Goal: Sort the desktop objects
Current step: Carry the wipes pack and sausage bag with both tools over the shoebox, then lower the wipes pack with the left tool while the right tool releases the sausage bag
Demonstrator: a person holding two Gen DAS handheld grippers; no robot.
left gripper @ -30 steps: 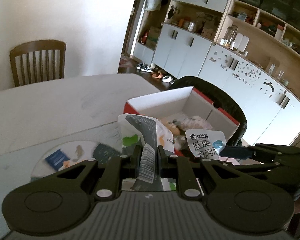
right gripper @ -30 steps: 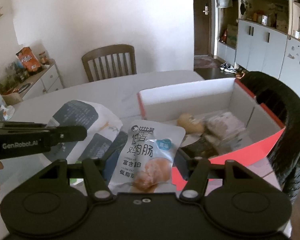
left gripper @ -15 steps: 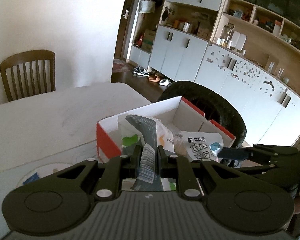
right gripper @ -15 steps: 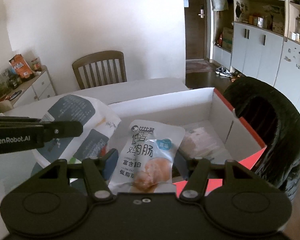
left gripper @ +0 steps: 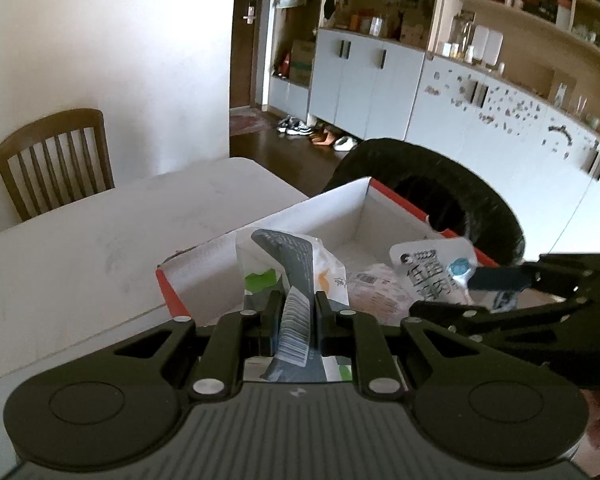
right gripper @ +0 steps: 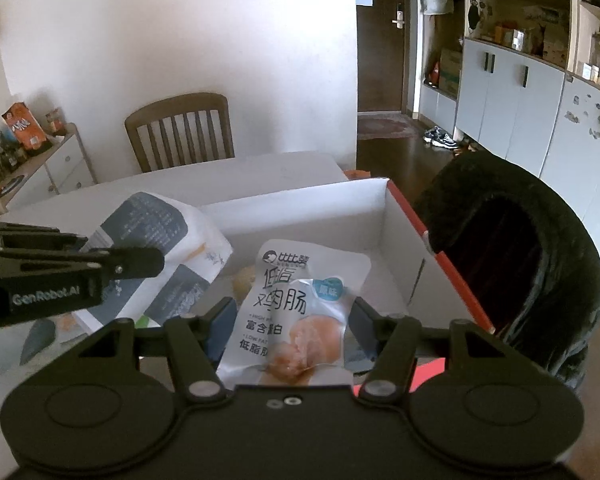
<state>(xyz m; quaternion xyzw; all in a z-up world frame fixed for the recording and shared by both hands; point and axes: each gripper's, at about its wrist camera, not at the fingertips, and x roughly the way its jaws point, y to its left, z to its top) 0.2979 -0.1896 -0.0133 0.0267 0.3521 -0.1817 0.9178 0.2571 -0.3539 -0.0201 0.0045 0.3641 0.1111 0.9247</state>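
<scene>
**Two packs over the box**

The left claw (left gripper: 296,316) is shut tight on a white bag (left gripper: 290,276). The bag stands up between the pads, its long way pointing up and away from the claw. It is white with dark grey, a bit of green, and a strip of black lines near the grip.

The right claw (right gripper: 288,320) holds a pouch (right gripper: 300,304) with its jaws partly apart, one pad on each side edge. The pouch sticks out ahead of the claw, long way pointing forward. It is white and shiny, with big dark letters, a small blue spot, and a picture of pale meat low down.

Just past both claws sits the box (right gripper: 300,204), white inside and red outside, on the white bench (left gripper: 100,232). Both packs hang over the open box. The pouch is nearer the middle of it, and the bag is near its left wall. Some wrapped snacks (left gripper: 376,292) lie on the box floor. I think the next step is to let go so the packs drop in.

Behind the box is a black chair (right gripper: 512,248). Far back stands a wooden chair (right gripper: 180,132).
</scene>
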